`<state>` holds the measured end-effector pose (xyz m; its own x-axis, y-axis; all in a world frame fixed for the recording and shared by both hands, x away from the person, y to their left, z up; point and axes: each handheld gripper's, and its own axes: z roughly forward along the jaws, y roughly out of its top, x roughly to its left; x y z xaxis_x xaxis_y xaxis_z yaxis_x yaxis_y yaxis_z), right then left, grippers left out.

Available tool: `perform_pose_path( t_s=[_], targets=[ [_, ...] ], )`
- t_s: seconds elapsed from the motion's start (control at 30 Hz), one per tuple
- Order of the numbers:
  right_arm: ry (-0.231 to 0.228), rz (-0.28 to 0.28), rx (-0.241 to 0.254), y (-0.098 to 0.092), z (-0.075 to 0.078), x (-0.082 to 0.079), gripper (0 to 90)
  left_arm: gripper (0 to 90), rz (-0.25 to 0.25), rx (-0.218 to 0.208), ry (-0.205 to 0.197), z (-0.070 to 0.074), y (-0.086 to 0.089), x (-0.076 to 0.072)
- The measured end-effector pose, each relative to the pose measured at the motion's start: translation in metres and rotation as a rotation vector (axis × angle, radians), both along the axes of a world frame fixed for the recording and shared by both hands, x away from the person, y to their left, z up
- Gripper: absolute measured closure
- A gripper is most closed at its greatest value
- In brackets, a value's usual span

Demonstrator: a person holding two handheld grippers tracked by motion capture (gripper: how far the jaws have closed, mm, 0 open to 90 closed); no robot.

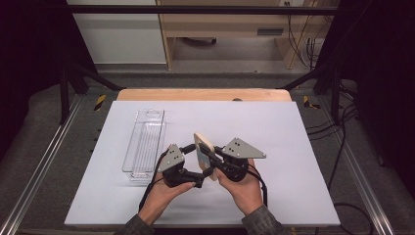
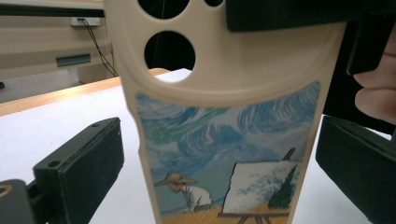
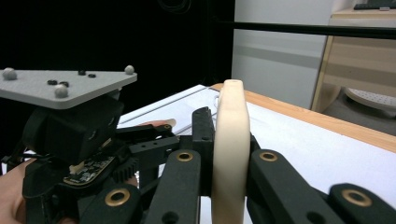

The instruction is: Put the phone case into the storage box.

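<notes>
A cream phone case (image 1: 202,149) of smooth, matte plastic, with rounded corners, round camera cut-outs and a printed painting of swirling blue sky and a straw-hatted painter at an easel, is held upright above the white table (image 1: 293,147). The right hand-held gripper (image 1: 211,155) is clamped on its thin edge, black jaws pressing both faces. The left hand-held gripper (image 1: 199,177) has its flat, rubbery black pads (image 2: 84,168) spread apart on either side of the case, not touching it. A clear, ribbed, oblong plastic tray (image 1: 144,143) lies to the left.
</notes>
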<state>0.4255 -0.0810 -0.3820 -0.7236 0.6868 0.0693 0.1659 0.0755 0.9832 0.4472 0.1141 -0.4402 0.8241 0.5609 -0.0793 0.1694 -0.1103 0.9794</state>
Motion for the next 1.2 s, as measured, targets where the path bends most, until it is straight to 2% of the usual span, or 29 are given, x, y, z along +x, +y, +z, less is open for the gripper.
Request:
perform_pose_path(
  t_s=[0.4, 0.7, 0.87, 1.2],
  targets=[
    [0.003, 0.010, 0.022, 0.006, -0.011, -0.002, 84.9, 2.2, 0.005, -0.003, 0.012, 0.000, 0.002, 0.001],
    [-0.003, 0.009, 0.043, 0.008, -0.014, -0.002, 84.9, 4.4, 0.013, -0.025, 0.021, 0.001, 0.004, 0.002],
    [0.004, 0.013, 0.047, 0.009, -0.017, -0.002, 84.8, 8.1, 0.011, -0.013, 0.016, 0.001, 0.004, 0.001],
    [0.011, 0.017, 0.051, 0.008, -0.020, -0.001, 84.7, 9.6, 0.025, 0.002, 0.027, 0.001, 0.003, 0.000]
  ],
)
